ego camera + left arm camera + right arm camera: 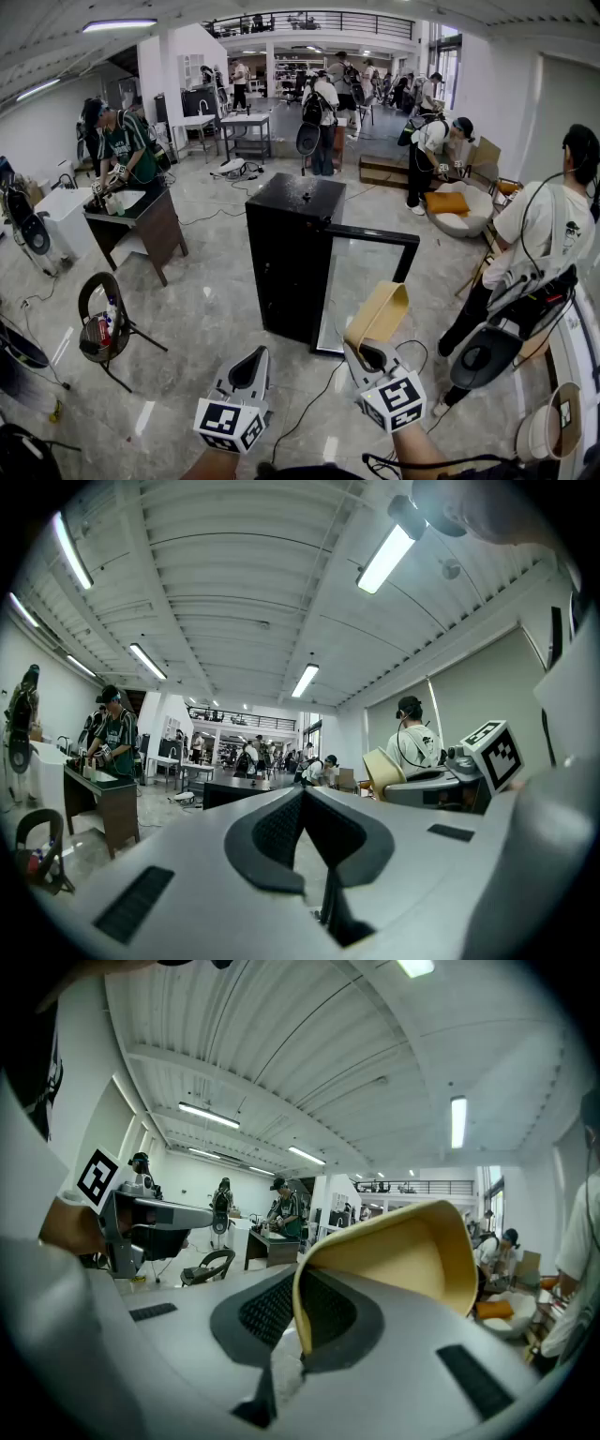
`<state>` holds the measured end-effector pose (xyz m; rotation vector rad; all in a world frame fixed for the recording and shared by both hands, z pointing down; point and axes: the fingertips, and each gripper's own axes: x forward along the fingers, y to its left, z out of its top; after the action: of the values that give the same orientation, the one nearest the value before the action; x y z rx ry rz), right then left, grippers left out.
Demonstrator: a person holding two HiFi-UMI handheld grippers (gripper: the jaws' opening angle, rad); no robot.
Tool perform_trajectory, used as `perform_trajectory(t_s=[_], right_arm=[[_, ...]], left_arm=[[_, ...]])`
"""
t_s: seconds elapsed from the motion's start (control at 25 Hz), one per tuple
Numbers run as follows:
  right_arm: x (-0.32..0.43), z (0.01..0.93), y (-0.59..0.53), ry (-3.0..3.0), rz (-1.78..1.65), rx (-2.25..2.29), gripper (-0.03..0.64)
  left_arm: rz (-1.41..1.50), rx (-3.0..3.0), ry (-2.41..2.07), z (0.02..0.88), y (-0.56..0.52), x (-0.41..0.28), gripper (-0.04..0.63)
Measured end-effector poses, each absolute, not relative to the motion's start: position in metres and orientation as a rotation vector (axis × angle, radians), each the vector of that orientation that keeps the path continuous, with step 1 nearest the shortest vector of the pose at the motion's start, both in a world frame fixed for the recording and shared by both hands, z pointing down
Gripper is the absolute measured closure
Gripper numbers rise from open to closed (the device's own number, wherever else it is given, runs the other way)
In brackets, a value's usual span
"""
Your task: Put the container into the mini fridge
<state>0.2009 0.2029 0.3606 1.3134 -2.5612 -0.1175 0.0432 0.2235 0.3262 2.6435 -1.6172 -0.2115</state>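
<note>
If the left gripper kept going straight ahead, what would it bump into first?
Probably the black mini fridge, which stands right ahead of the left gripper, though depth is hard to judge.

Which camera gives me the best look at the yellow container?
The right gripper view: the container looms large, its wall pinched by the right gripper, jaws shut. The head view shows it smaller, sticking up from that gripper. The left gripper view catches only a sliver at the right.

container in right tongs, before mini fridge
</note>
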Motion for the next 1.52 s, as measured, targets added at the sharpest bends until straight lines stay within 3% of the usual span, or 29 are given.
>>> perform_trajectory(t_s=[0.92, 1.52], right_arm=[[0.177, 0.35, 0.204, -2.578, -0.149, 1.306, 0.594], [0.114, 0.349, 0.198, -2.592, -0.145, 1.295, 0.594]], left_arm=[[-0.237, 2.64, -1.627, 0.322, 0.223, 0.017, 0.586], [-0.258, 2.615, -1.628, 0.33, 0.222, -0.051, 0.586]])
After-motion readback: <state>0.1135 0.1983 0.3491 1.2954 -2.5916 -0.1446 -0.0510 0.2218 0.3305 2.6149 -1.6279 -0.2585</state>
